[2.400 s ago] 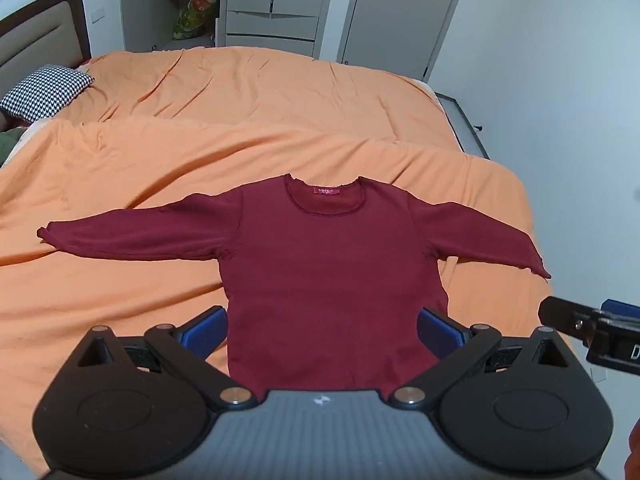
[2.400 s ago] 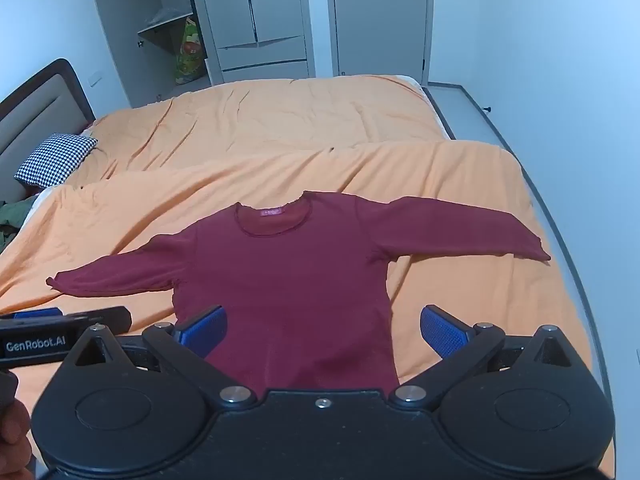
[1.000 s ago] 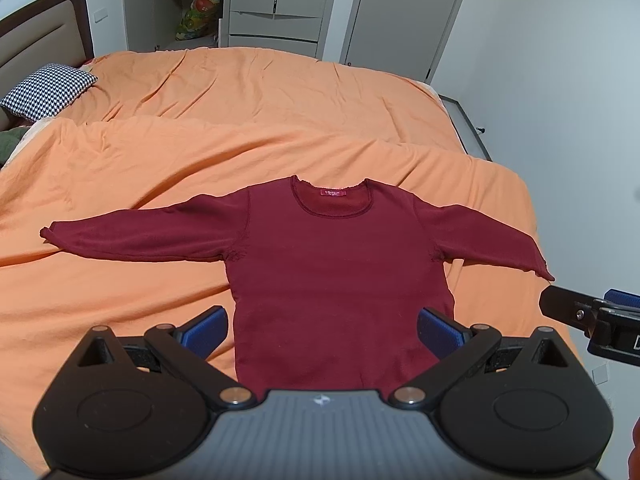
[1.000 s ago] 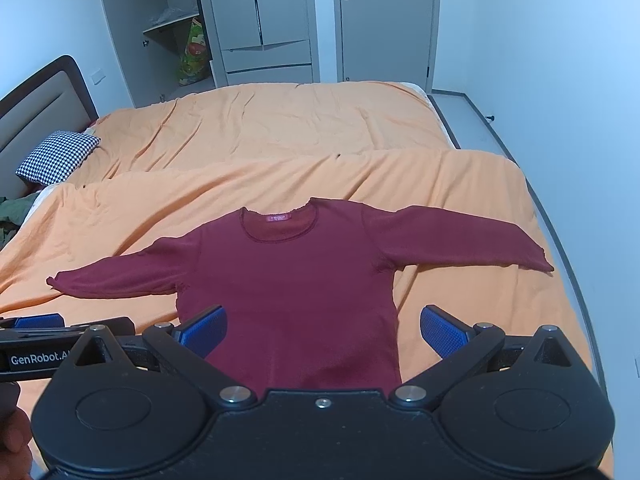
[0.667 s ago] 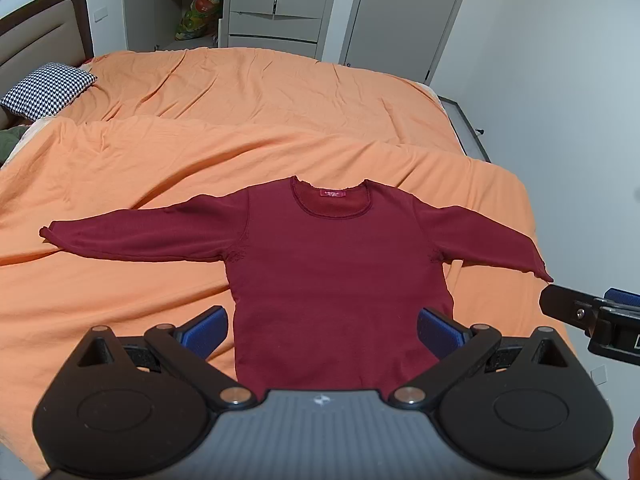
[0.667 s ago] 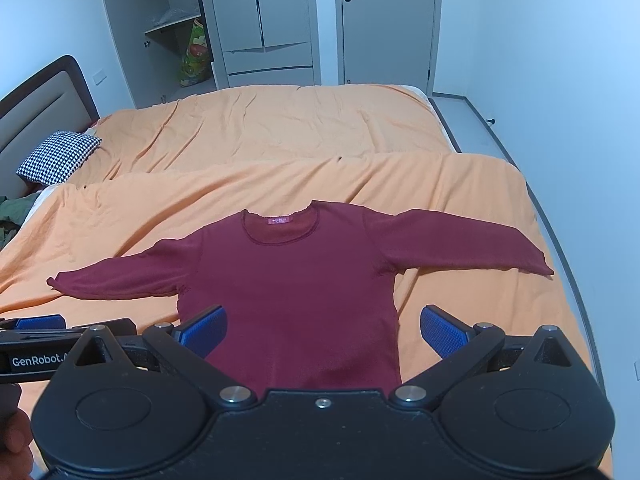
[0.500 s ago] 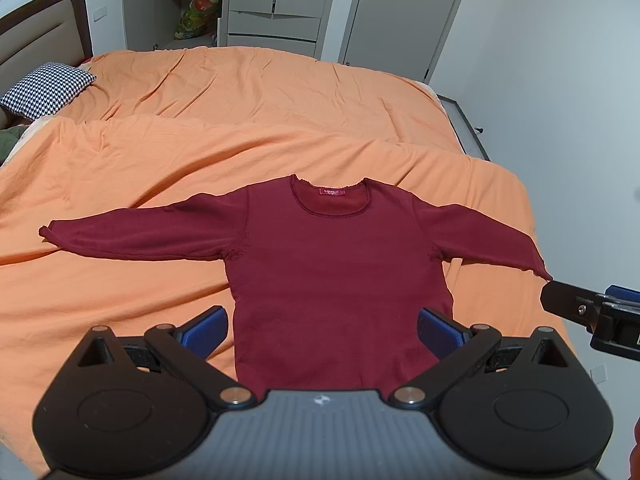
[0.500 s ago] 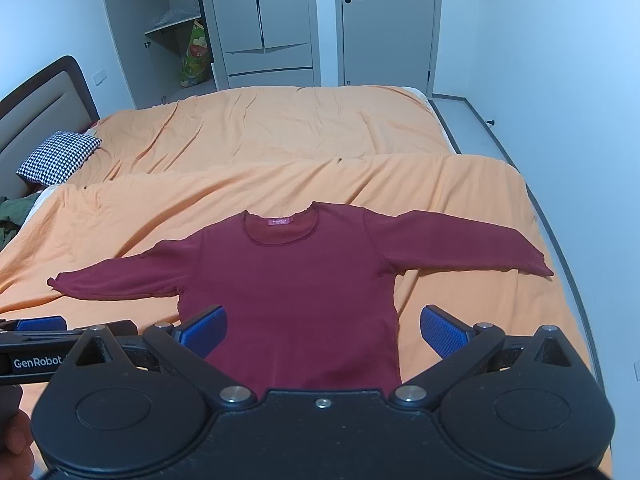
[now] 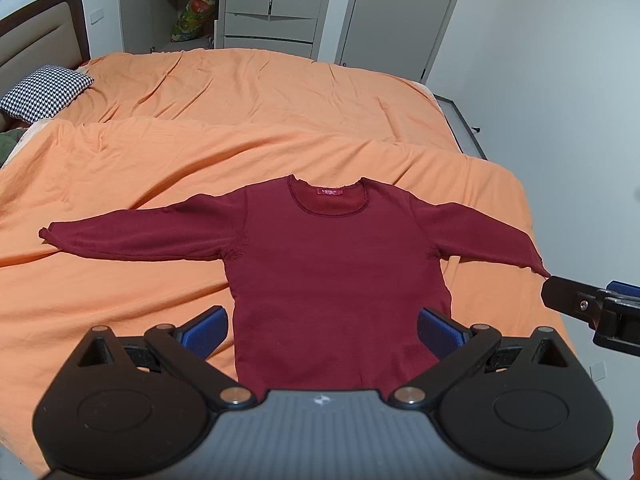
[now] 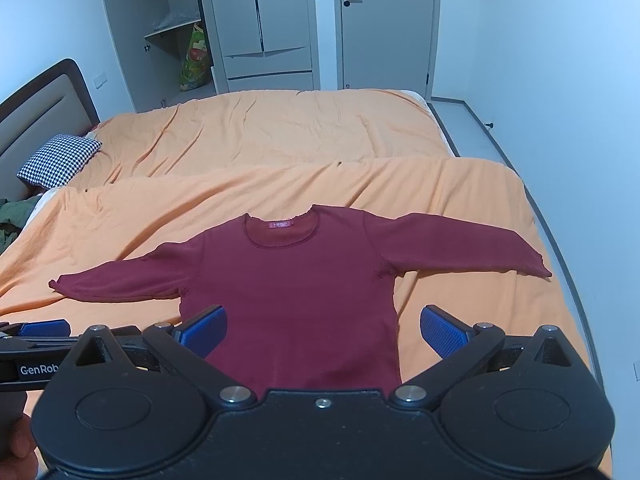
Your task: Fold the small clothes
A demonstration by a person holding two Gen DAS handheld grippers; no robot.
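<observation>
So, the dark red long-sleeved knit top (image 9: 336,280) lies flat on the orange bedspread (image 9: 200,152), sleeves out (easy fold lines). My left gripper (image 9: 322,330) and right gripper (image 10: 322,330) hover above its hem, jaws wide, holding nothing.

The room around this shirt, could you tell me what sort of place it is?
Most likely a home bedroom: a large bed under an orange cover, a padded headboard with a checked pillow, and a grey wardrobe.

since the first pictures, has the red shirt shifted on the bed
No. The red shirt still lies flat, sleeves spread, its collar just below the same fold in the orange bedspread. Small shifts in the pictures come from the cameras.
</observation>
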